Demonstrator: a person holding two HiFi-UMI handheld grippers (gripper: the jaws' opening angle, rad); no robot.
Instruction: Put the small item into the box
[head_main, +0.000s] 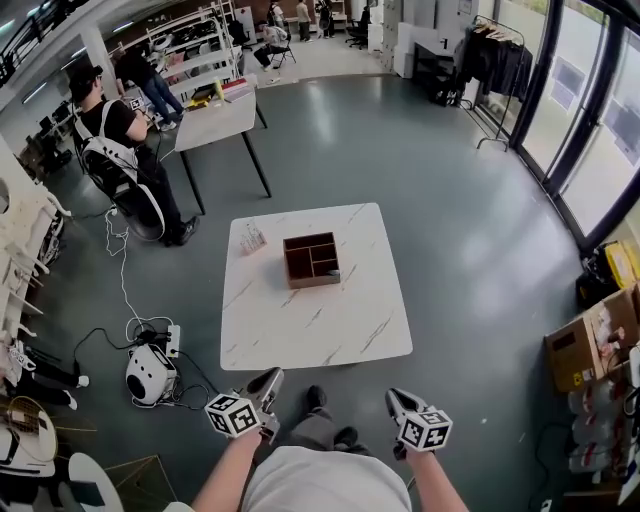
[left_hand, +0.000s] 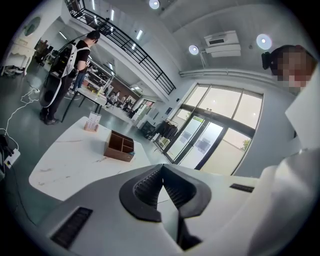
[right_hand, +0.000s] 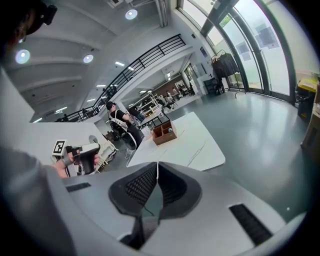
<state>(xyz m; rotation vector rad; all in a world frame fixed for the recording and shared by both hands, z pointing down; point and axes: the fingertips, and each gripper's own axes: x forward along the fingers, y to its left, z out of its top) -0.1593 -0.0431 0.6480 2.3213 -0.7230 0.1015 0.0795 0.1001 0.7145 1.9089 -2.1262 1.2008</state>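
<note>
Left gripper (head_main: 271, 378), right gripper (head_main: 393, 396) closed; small item (head_main: 334, 272) in box (head_main: 310, 282), axis unreadable.

Bright and even throughout, lit by daylight through the tall windows (head_main: 585, 130) and by round ceiling lights (left_hand: 193, 49). Glares pale on the glossy floor (head_main: 330, 100); leaves shadows faint and soft. Bends hard toward the edges, with black corners in both gripper views. Blurs slightly on the near left gripper (left_hand: 163, 170) and right gripper (right_hand: 157, 167).
</note>
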